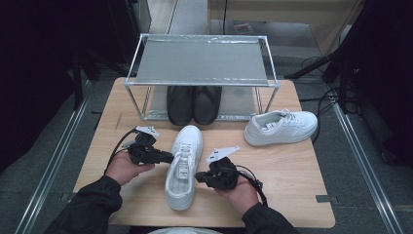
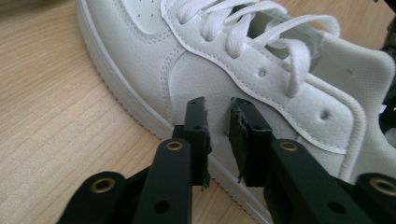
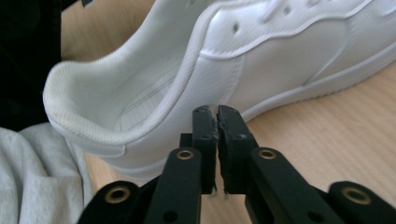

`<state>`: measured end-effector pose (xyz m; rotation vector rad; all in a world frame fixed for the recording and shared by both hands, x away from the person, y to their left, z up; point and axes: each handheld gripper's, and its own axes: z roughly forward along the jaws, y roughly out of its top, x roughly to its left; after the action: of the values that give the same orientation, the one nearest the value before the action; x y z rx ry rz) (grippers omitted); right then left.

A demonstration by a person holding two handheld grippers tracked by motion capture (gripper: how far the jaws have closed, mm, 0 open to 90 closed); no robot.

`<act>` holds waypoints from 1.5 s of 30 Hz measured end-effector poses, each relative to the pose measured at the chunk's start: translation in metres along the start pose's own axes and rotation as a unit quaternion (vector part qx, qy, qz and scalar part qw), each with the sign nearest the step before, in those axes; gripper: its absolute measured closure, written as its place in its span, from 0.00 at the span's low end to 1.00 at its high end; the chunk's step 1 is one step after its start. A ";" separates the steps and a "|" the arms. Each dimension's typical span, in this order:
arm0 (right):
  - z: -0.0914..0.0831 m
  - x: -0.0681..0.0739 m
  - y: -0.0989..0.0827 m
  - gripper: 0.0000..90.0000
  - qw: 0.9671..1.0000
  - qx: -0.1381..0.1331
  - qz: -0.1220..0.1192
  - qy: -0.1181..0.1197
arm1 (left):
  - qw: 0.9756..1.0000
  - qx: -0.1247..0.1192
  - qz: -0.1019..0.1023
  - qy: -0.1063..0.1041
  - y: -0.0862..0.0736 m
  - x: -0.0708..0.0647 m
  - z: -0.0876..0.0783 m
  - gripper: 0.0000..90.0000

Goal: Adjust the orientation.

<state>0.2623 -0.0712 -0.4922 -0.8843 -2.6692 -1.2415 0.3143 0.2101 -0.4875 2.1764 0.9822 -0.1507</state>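
A: While both hands sit low at the near edge of the table (image 1: 292, 168), where is the shoe they are working on?

B: The white sneaker (image 1: 184, 165) lies near the middle of the wooden top, toe toward the rack and heel toward the person, right between the two grippers. The left gripper (image 1: 168, 157) is at its left flank, the right gripper (image 1: 198, 176) at its right flank near the heel.

A: How do the left jaws stand?

B: In the left gripper view the left gripper (image 2: 218, 122) has a narrow gap between its pads. Nothing is pinched there; the tips point at the sneaker's (image 2: 224, 65) side panel just above the sole, very close to it, though I can't tell whether they touch it.

A: And the right one?

B: In the right gripper view the right gripper (image 3: 216, 116) has its pads almost together, only a sliver of light between them, and nothing caught in it. Its tips are just in front of the sneaker's (image 3: 243, 60) side, below the heel collar.

A: What else is on the table?

B: A second white sneaker (image 1: 281, 126) lies on its side farther right, well apart from the first. A metal shoe rack (image 1: 202, 63) stands at the far edge, with a pair of black shoes (image 1: 194, 104) side by side on its lower level.
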 end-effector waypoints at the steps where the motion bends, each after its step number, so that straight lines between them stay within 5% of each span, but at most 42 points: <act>1: -0.002 -0.002 0.000 0.95 1.000 -0.005 -0.002 -0.001 | 1.000 -0.003 -0.003 -0.001 0.000 0.000 -0.001 0.80; 9: -0.017 -0.013 0.002 0.83 1.000 -0.028 0.006 -0.006 | 1.000 -0.027 -0.003 -0.007 0.002 0.000 -0.010 0.56; 17: -0.029 -0.024 0.001 0.72 0.999 -0.040 0.011 -0.013 | 1.000 -0.030 0.001 -0.003 0.000 -0.002 -0.012 0.46; 32: -0.058 -0.046 0.005 0.69 0.996 -0.071 0.031 -0.043 | 1.000 -0.030 -0.002 -0.005 -0.005 -0.001 -0.015 0.42; 45: -0.090 -0.082 0.000 0.67 0.990 -0.093 0.061 -0.090 | 1.000 -0.022 -0.003 0.005 -0.008 0.001 -0.014 0.41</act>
<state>0.3144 -0.1748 -0.4557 -1.2218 -2.6129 -1.4649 0.3068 0.2232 -0.4825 2.1367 0.9887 -0.1205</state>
